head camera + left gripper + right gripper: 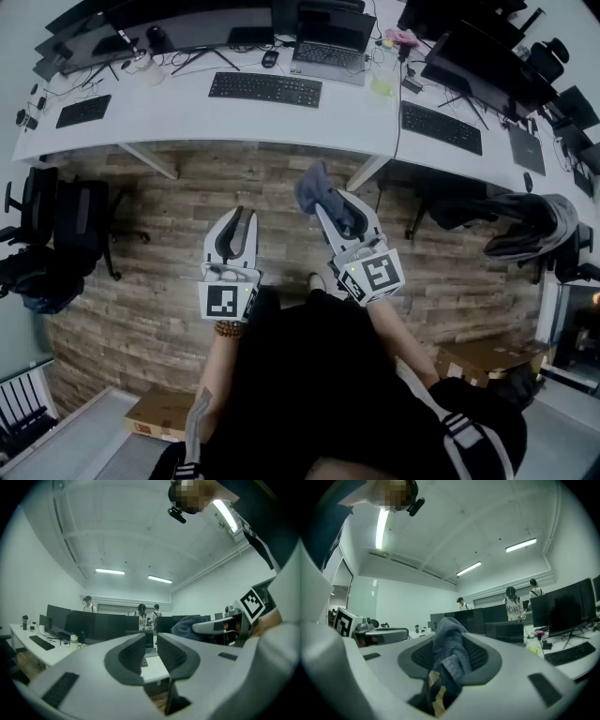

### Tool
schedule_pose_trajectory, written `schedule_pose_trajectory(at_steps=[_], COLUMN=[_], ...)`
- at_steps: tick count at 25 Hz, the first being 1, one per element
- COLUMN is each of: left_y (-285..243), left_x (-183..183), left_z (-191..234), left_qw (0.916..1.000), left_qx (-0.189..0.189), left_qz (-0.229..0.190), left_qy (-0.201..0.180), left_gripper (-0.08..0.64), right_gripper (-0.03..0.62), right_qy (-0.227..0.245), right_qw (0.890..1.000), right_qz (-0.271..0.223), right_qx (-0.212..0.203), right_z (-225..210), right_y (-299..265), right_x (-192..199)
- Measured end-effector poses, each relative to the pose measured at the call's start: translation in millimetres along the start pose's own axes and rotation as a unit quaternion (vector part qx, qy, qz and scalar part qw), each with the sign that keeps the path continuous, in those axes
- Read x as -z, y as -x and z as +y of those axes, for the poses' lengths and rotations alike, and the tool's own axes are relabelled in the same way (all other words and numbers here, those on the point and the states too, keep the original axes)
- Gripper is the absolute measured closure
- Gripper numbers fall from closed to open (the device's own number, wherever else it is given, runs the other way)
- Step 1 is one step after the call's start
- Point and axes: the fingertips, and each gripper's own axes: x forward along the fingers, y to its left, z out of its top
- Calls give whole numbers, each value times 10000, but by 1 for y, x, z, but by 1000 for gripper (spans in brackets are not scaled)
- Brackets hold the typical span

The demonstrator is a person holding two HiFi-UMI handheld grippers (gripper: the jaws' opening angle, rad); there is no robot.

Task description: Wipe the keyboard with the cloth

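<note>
Two claws out front, both held level over the wood-plank floor (141, 234). Nearest parts are the marker cubes: left cube (227, 302) and right cube (375, 275). Each carries a black-on-white square pattern, a code rather than text.

The left claw (241, 217) is all but closed. There's a thin slit between the pads and nothing in it.

The right claw (328, 208) is clamped on the cloth (313, 187). It's dark blue-grey and bunched, with a lump sticking out past the tips and the rest running back between the jaws. In the right gripper view the cloth (449, 645) fills the gap.

The cloth is in the air, well apart from the desk (361, 112).

Further out, on the white desk:
- The black keyboard (265, 89) lies flat at centre, untouched.
- An open laptop (328, 45) sits just behind it to the right.
- Left keyboard (82, 111) and right keyboard (441, 127), both black, sit toward the desk ends.
- Monitors (197, 23) run along the back edge.

Farthest back, three people (513, 605) stand behind the monitor row. One shirt has print, too small to read.
</note>
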Motion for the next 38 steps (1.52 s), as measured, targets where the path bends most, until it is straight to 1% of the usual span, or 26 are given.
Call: schedule_pose_trajectory(at_steps=[3, 7, 9, 12, 15, 18, 21, 24, 27, 30, 33, 36, 37, 38], left_y=[1, 4, 9, 12, 5, -12, -36, -64, -94, -125, -168, -214, -229, -243], left_x=[0, -8, -5, 10, 24, 35, 38, 46, 61, 58, 58, 66, 70, 73], left_z=[33, 76, 99, 128, 146, 158, 167, 176, 193, 218, 250, 278, 284, 289], left_qw=[9999, 9988, 9981, 9965, 9929, 9898, 9878, 9865, 9860, 9866, 9862, 9845, 9836, 9833], left_qx=[161, 376, 505, 812, 1182, 1413, 1547, 1625, 1623, 1536, 1484, 1484, 1524, 1564], left_qz=[-24, -189, -210, -69, 57, 154, 122, 178, 375, 524, 671, 758, 771, 781], left_qy=[-22, 253, 282, 190, 80, 91, 85, 53, -62, -159, -306, -547, -572, -505], left_gripper=[477, 480, 480, 482, 483, 484, 485, 485, 485, 486, 486, 486, 486, 486], right_gripper=[463, 453, 451, 446, 443, 442, 440, 439, 439, 439, 439, 439, 439, 439], right_qy=[-3, -345, -307, -139, -290, -429, -479, -628, -745, -762, -889, -922, -925, -939], right_qw=[9999, 9990, 9988, 9973, 9910, 9835, 9797, 9778, 9773, 9775, 9747, 9735, 9730, 9720], right_qz=[-28, -204, -172, -76, -25, -4, 13, 38, 41, 160, 235, 315, 378, 467], right_qx=[107, 218, 347, 722, 1306, 1756, 1944, 2001, 1985, 1961, 2036, 2069, 2079, 2101], right_z=[23, 56, 70, 79, 68, 51, 28, -5, -43, -82, -125, -165, -177, -188], right_y=[-26, -54, -71, -91, -101, -103, -118, -149, -189, -229, -266, -301, -310, -319], right_x=[-2, -7, -7, -6, -3, 0, 3, 13, 26, 36, 44, 52, 56, 61])
